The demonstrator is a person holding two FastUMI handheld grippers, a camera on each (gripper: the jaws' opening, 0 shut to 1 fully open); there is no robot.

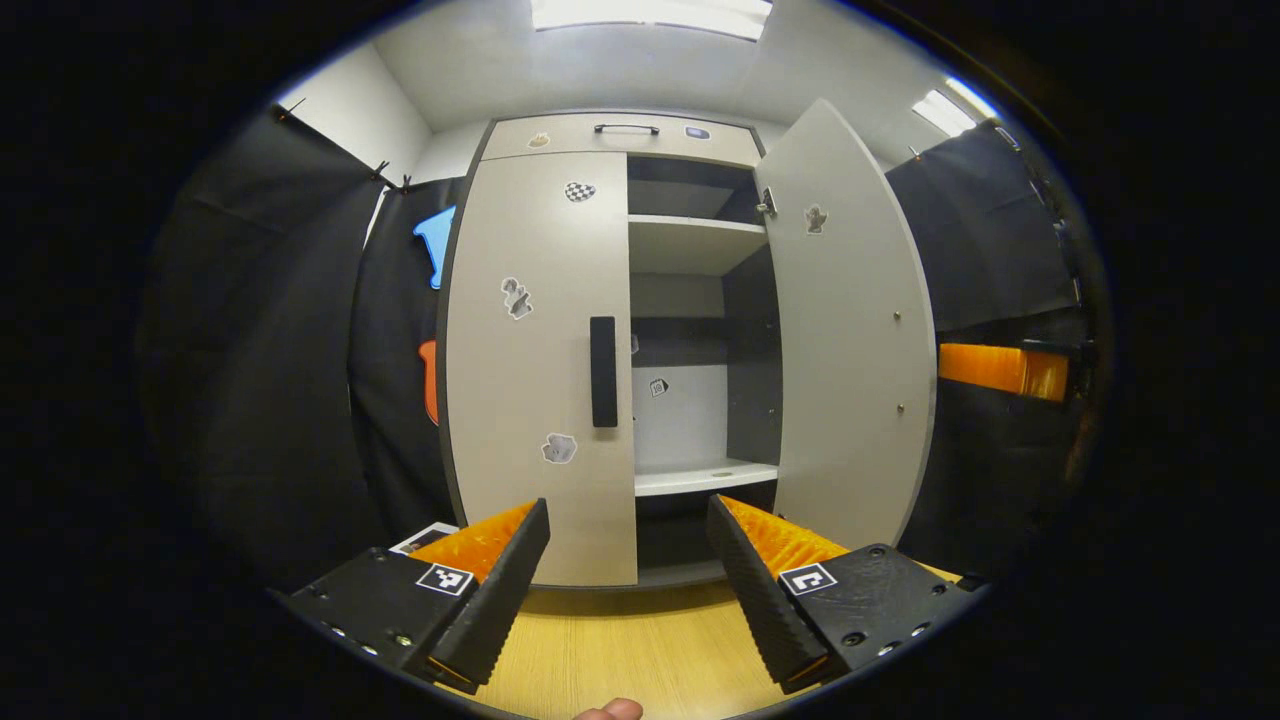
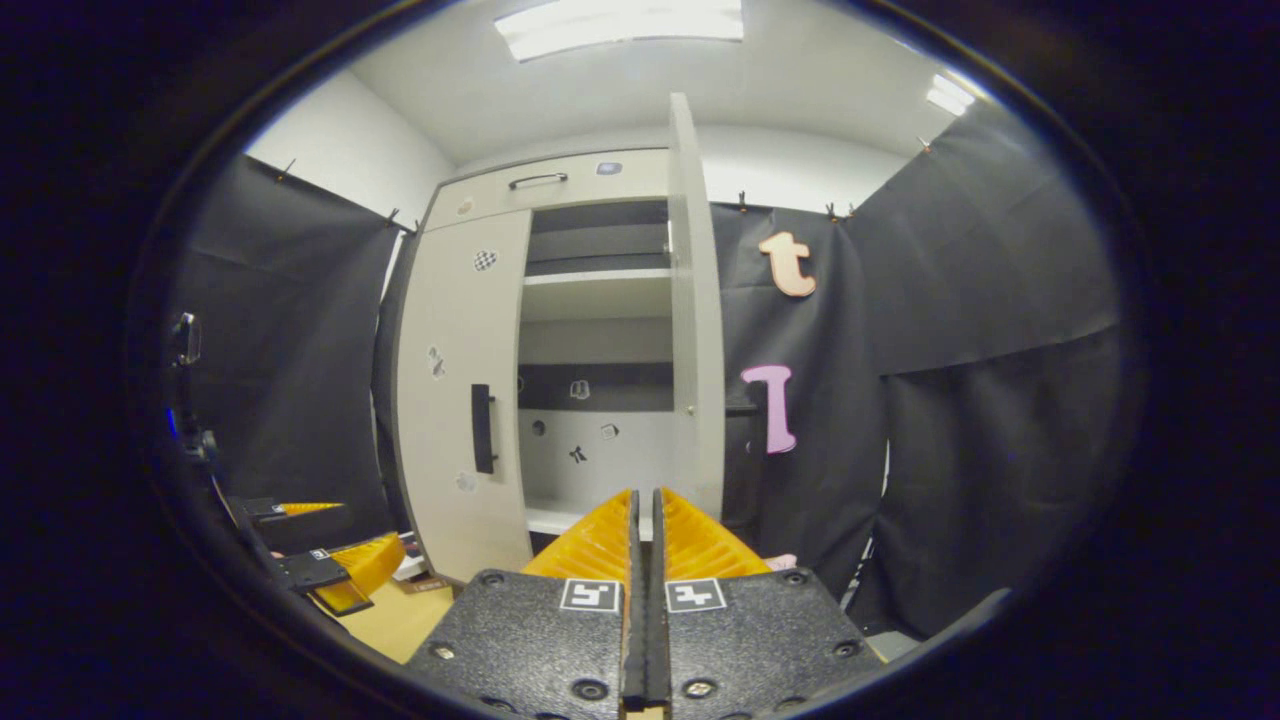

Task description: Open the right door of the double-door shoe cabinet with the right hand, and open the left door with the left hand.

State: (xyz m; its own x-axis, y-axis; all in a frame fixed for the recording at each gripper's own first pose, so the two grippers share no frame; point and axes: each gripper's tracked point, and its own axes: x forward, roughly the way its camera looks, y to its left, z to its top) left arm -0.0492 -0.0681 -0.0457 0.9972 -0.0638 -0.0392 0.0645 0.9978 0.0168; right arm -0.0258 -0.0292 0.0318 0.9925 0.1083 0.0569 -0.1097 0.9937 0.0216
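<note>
Cabinet (image 1: 700, 140) is seen ahead on tabletop (image 1: 620, 640); R door (image 1: 850, 340) swung open, L door (image 1: 540, 360) shut. L claw (image 1: 628, 545) is held spread, empty; R claw (image 2: 646, 530) pressed shut, empty. Stiff, light panel judged; dark handle (image 1: 603, 371) should be gripped w/ L claw

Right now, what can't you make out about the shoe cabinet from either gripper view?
- Right door handle: on its outer face, turned away in the left gripper view; edge-on in the right gripper view.
- Space behind the closed left door: hidden by the door.
- Lowest compartment: blocked by the left gripper in its view, by the right gripper in the other.
- Stickers on the back panel: too small to identify.
</note>
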